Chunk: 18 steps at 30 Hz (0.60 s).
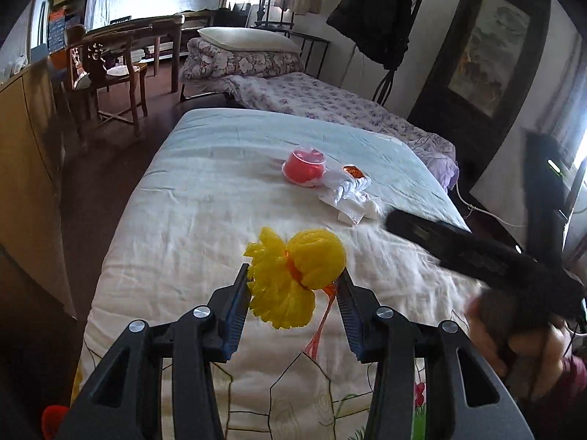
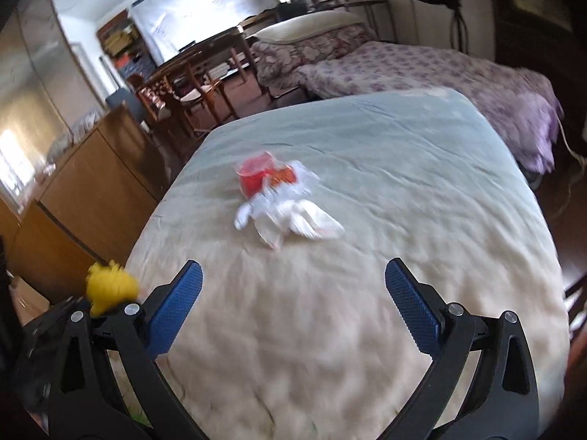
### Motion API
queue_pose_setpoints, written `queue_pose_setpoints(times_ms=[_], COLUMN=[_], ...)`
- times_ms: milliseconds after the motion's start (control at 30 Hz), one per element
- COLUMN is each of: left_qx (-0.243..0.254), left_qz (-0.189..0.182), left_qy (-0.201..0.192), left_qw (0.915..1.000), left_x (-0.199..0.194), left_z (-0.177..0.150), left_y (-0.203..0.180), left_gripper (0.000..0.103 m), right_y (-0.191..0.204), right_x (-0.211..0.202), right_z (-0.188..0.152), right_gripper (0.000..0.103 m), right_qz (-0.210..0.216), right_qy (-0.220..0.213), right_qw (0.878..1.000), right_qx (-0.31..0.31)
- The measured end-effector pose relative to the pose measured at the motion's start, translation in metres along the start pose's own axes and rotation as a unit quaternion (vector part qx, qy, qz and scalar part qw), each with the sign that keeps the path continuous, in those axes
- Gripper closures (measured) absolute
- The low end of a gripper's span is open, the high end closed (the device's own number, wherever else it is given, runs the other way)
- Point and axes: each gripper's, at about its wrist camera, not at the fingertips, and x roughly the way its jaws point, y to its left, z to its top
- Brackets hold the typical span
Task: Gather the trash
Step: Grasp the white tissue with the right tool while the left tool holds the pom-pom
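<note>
My left gripper (image 1: 295, 278) is shut on a yellow foam net (image 1: 297, 275) with an orange band, held just above the white bedspread (image 1: 183, 227). Farther on lie a red plastic cup (image 1: 303, 167), a crumpled white wrapper (image 1: 350, 196) and a small orange wrapper (image 1: 353, 171). My right gripper (image 2: 293, 282) is open and empty, above the bedspread (image 2: 403, 190), short of the red cup (image 2: 253, 176) and white wrapper (image 2: 290, 220). It shows as a dark blurred shape at the right in the left wrist view (image 1: 458, 242). The yellow net (image 2: 108, 286) shows at the lower left of the right wrist view.
A second bed with a floral cover (image 1: 330, 99) and pillow stands behind. A wooden cabinet (image 1: 25, 139) lines the left side. A wooden chair (image 1: 110, 73) and table (image 1: 154, 25) stand at the back left. A black coat (image 1: 374, 11) hangs at the back right.
</note>
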Motion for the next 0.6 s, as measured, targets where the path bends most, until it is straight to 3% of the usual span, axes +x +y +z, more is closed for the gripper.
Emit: queue_pose_setpoints(times_ms=[100, 167, 233, 267, 300, 333, 600], left_qx=[0.004, 0.004, 0.000, -0.002, -0.003, -0.003, -0.005], left_qz=[0.000, -0.002, -0.006, -0.007, -0.008, -0.009, -0.004], left_qy=[0.001, 0.003, 0.008, 0.010, 0.012, 0.012, 0.002], left_qw=[1.0000, 1.0000, 1.0000, 0.9999, 0.9999, 0.9999, 1.0000], left_x=[0.000, 0.001, 0.003, 0.005, 0.006, 0.006, 0.004], left_z=[-0.003, -0.002, -0.002, -0.002, -0.002, -0.002, -0.001], left_y=[-0.001, 0.000, 0.002, 0.002, 0.003, 0.002, 0.002], left_gripper=[0.058, 0.058, 0.058, 0.058, 0.058, 0.058, 0.058], right_y=[0.007, 0.009, 0.012, 0.015, 0.016, 0.013, 0.003], right_x=[0.019, 0.037, 0.045, 0.049, 0.049, 0.047, -0.013], right_z=[0.013, 0.014, 0.010, 0.007, 0.007, 0.007, 0.001], right_gripper=[0.007, 0.008, 0.022, 0.045, 0.078, 0.086, 0.090], right_qz=[-0.003, -0.031, -0.049, -0.057, -0.061, -0.061, 0.004], right_qy=[-0.005, 0.017, 0.033, 0.047, 0.051, 0.049, 0.004], right_qw=[1.000, 0.999, 0.998, 0.996, 0.995, 0.996, 1.000], right_qx=[-0.002, -0.014, -0.034, -0.050, -0.056, -0.052, 0.008])
